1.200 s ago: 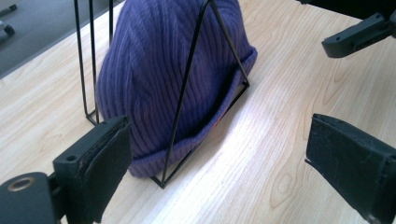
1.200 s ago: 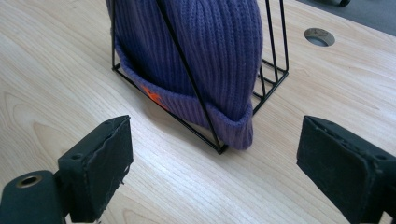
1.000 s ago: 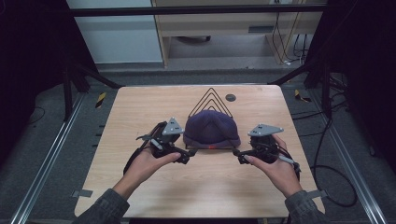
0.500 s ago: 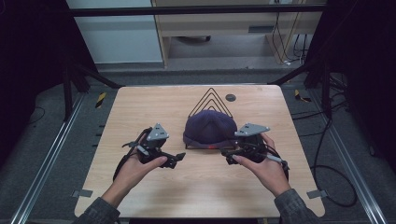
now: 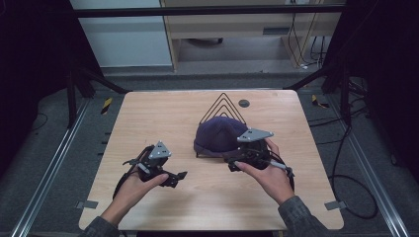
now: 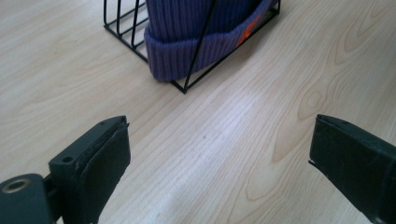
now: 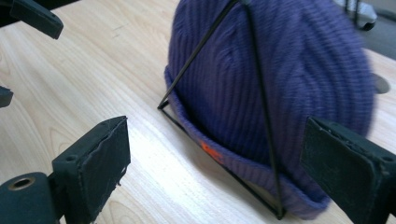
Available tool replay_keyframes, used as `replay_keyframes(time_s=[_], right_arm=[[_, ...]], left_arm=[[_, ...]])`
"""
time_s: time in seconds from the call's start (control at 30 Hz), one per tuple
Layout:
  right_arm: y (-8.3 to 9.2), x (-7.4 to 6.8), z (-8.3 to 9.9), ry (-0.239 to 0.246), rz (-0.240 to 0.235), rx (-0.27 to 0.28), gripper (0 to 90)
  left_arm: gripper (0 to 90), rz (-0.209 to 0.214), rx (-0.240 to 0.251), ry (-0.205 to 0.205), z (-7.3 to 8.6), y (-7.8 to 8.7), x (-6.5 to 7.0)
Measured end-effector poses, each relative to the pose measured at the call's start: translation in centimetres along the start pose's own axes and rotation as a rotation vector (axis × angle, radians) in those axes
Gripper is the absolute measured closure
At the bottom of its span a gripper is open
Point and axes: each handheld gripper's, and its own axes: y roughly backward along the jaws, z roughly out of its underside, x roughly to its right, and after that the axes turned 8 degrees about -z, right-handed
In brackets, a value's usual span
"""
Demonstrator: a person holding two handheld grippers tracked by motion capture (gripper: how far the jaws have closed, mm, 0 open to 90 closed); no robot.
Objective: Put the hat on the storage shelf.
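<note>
Both grippers have drawn back from the hat toward the person since a second ago.

On the table point(image 5: 148, 113), the purple knit hat point(image 5: 220, 134) sits draped over a black wire rack point(image 5: 223, 104). The left gripper point(image 5: 178, 177) hangs well to the hat's left, jaws spread wide and empty. The right gripper point(image 5: 231, 164) hovers just beside the hat's near edge, jaws also wide apart, holding nothing.

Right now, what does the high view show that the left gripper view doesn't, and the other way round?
The high view alone takes in both hands, the right gripper beside the hat, the dark disc near the far edge, and the floor cables. The left gripper view alone gives the hat's ribbed cuff and orange tag up close, between open jaws. Both share the purple hat, wire rack and wooden table.
</note>
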Motion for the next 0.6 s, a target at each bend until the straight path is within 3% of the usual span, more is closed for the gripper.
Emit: replay_keyframes(time_s=[0.27,0.4,0.5,0.6], right_arm=[[-1.9,-0.7,0.4,0.007,-0.017,-0.044,8.1],[-3.1,-1.1,1.1,-0.004,-0.049,-0.082,6.3],[-4.5,-1.6,2.5,-0.002,-0.094,-0.156,6.6],[-5.2,-1.9,3.3,-0.002,-0.11,-0.182,6.6]], left_arm=[[4.3,-0.005,-0.036,0.008,2.3,-0.5,-0.5],[4.3,-0.006,-0.044,0.006,3.8,-0.8,-0.9],[4.4,-0.022,-0.07,0.007,5.1,-1.2,-1.1],[4.4,-0.029,-0.089,0.011,5.4,-1.4,-1.3]])
